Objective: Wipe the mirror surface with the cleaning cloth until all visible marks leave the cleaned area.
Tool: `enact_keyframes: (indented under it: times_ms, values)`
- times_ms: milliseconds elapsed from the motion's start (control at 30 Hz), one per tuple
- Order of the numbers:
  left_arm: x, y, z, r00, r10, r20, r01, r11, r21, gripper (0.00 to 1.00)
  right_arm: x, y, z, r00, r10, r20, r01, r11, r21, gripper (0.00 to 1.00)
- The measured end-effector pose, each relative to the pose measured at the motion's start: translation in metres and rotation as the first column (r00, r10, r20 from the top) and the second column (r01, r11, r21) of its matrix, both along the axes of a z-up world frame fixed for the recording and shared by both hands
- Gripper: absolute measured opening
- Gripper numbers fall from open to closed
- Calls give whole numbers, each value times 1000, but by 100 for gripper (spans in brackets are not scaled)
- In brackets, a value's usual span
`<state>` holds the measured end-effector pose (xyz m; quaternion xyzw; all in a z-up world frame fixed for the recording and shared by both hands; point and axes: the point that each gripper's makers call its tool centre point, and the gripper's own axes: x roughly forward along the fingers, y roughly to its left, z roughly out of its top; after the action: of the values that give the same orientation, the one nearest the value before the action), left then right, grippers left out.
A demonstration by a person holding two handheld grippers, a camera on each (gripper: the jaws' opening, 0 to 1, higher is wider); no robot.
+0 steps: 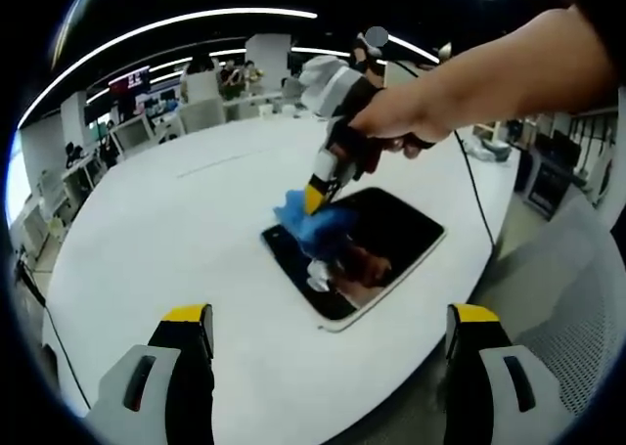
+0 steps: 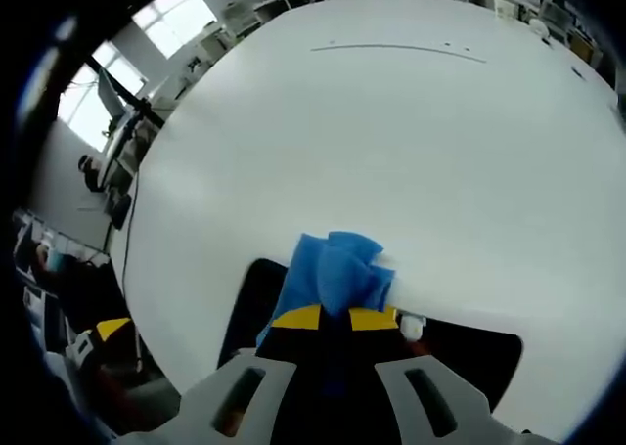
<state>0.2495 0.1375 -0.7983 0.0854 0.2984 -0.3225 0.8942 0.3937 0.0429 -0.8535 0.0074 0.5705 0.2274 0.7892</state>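
Left gripper view: right gripper [image 1: 315, 202] clamping blue cleaning cloth [image 1: 311, 220] on mirror [image 1: 377, 254] near table [image 1: 176, 220] edge. Left gripper [image 1: 328, 328] open, empty. Best pressed flat, overlapping strokes.

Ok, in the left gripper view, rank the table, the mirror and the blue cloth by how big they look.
1. White table, by far the largest.
2. Mirror, lying flat on it.
3. Blue cloth, smallest, clamped in the right gripper and pressed on the mirror.
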Motion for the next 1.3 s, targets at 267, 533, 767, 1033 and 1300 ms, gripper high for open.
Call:
enact_keyframes:
  times_ms: [267, 533, 767, 1033, 1300]
  values:
    - [0, 0, 0, 1000, -1, 1, 1, 1000, 5, 99, 0, 0, -1, 999, 6, 39, -6, 1000, -22, 2]
    - [1, 1, -1, 1000, 1, 2, -1, 1000, 10, 99, -3, 0, -4, 999, 3, 42, -2, 1000, -27, 2]
    - [1, 1, -1, 1000, 2, 4, -2, 1000, 9, 99, -11, 1, -5, 998, 16, 56, -14, 999, -37, 2]
    - [1, 1, -1, 1000, 2, 8, -2, 1000, 14, 99, -22, 0, -2, 998, -1, 55, 2, 1000, -23, 2]
    - [2, 2, -1, 1000, 5, 11, -5, 1000, 22, 99, -30, 1, -2, 998, 4, 64, -3, 1000, -20, 2]
